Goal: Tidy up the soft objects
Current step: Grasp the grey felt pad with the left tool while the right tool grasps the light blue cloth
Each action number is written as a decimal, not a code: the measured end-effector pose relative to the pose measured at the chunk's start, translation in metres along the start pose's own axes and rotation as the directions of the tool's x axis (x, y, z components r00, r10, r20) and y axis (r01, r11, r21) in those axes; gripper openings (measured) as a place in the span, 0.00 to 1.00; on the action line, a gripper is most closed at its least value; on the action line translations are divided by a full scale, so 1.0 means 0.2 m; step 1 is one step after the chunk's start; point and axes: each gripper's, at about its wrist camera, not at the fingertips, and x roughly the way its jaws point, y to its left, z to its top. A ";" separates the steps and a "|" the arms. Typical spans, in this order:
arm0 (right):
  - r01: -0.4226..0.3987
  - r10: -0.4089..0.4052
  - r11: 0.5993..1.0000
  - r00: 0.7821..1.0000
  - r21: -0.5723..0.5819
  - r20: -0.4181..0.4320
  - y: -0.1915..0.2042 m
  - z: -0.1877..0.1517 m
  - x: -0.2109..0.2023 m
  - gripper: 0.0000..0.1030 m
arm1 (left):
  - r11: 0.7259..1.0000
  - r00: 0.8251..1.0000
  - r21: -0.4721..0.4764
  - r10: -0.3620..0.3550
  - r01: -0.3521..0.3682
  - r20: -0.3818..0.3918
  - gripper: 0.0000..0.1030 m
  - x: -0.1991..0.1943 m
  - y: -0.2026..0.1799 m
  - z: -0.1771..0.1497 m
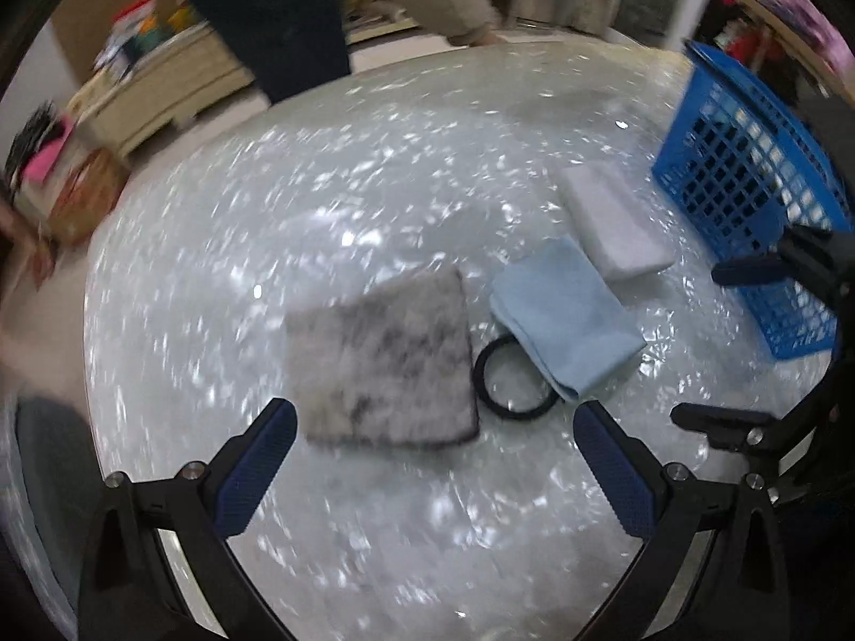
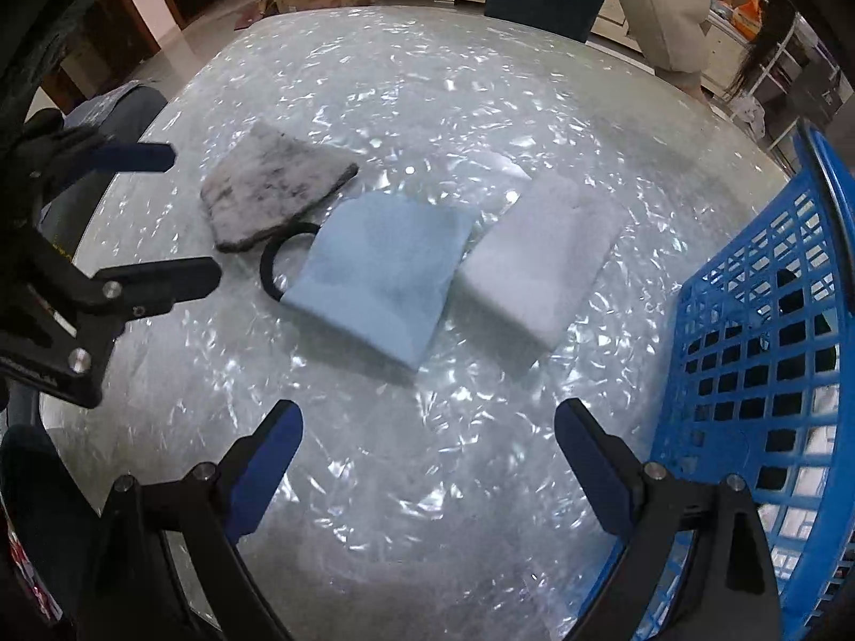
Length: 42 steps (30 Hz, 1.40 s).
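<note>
Both the left gripper [image 1: 435, 424] and right gripper [image 2: 427, 427] are held spread, empty; the hair tie [image 2: 275, 262] is half hidden under the blue cloth [image 2: 382, 278].

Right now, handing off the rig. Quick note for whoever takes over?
Left gripper: open, empty, above the table near the grey mottled felt-like pad.
Right gripper: open, empty, beside the blue plastic lattice basket.
On the pearly white table: grey pad, folded light-blue cloth overlapping a black elastic hair band, white foam-like block.
Done: basket holds something white and dark; cannot tell what.
Left: all four items still need sorting.
</note>
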 end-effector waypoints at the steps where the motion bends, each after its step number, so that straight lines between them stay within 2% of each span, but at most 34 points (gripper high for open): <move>1: 0.001 -0.001 1.000 1.000 0.003 0.000 -0.01 0.01 0.00 0.92 | 0.999 1.000 0.037 0.003 -0.003 -0.001 0.99 0.02 -0.01 0.01; 3: 0.002 -0.002 1.000 1.000 0.011 0.002 -0.02 0.02 0.00 0.92 | 0.998 1.000 0.066 0.000 0.001 -0.011 0.93 0.05 -0.02 0.03; 9: 0.000 0.000 1.000 1.000 0.025 0.004 -0.06 0.05 0.02 0.92 | 0.991 0.999 0.129 -0.013 0.018 -0.040 0.90 0.14 -0.01 0.01; 13: 0.002 -0.002 1.000 1.000 0.027 -0.008 -0.07 0.06 0.05 0.92 | 0.989 0.998 0.150 0.000 0.009 -0.058 0.80 0.18 0.01 -0.02; 16: 0.000 0.000 1.000 1.000 0.028 -0.011 -0.06 0.06 0.06 0.92 | 0.988 0.998 0.153 -0.003 0.013 -0.063 0.69 0.20 0.06 -0.02; 18: 0.000 0.000 1.000 1.000 0.028 -0.011 -0.05 0.07 0.07 0.92 | 0.989 0.998 0.148 0.004 0.005 -0.060 0.54 0.19 0.08 -0.02; 19: 0.002 -0.001 1.000 1.000 0.028 -0.008 -0.05 0.07 0.07 0.92 | 0.990 0.998 0.144 0.000 0.008 -0.058 0.51 0.19 0.09 -0.02; 22: -0.004 0.004 0.999 1.000 0.036 0.002 -0.05 0.08 0.07 0.92 | 0.991 0.998 0.120 -0.054 0.059 -0.043 0.29 0.16 0.11 -0.02; 23: -0.011 0.010 0.999 1.000 0.040 0.010 -0.05 0.09 0.06 0.92 | 0.990 0.997 0.120 -0.064 0.069 -0.043 0.17 0.16 0.10 -0.02; 26: -0.019 0.018 0.999 1.000 0.038 0.024 -0.04 0.12 0.06 0.92 | 0.991 0.997 0.110 -0.065 0.069 -0.039 0.12 0.16 0.07 -0.03; 29: -0.023 0.022 0.999 0.999 0.023 0.025 -0.01 0.13 0.06 0.92 | 0.995 0.995 0.052 -0.089 0.091 -0.038 0.07 0.15 0.09 -0.04; 32: -0.021 0.021 1.000 1.000 0.022 0.019 -0.01 0.13 0.07 0.92 | 0.995 0.994 -0.016 -0.101 0.101 -0.050 0.07 0.14 0.11 -0.05; 35: -0.038 0.038 0.999 0.998 0.014 0.048 0.02 0.14 0.05 0.92 | 0.994 0.993 -0.057 -0.101 0.098 -0.059 0.07 0.11 0.12 -0.08; 42: -0.063 0.066 0.996 0.996 -0.062 0.054 0.17 0.18 0.06 0.81 | 0.980 0.989 -0.151 -0.136 0.126 -0.055 0.06 0.02 0.16 -0.22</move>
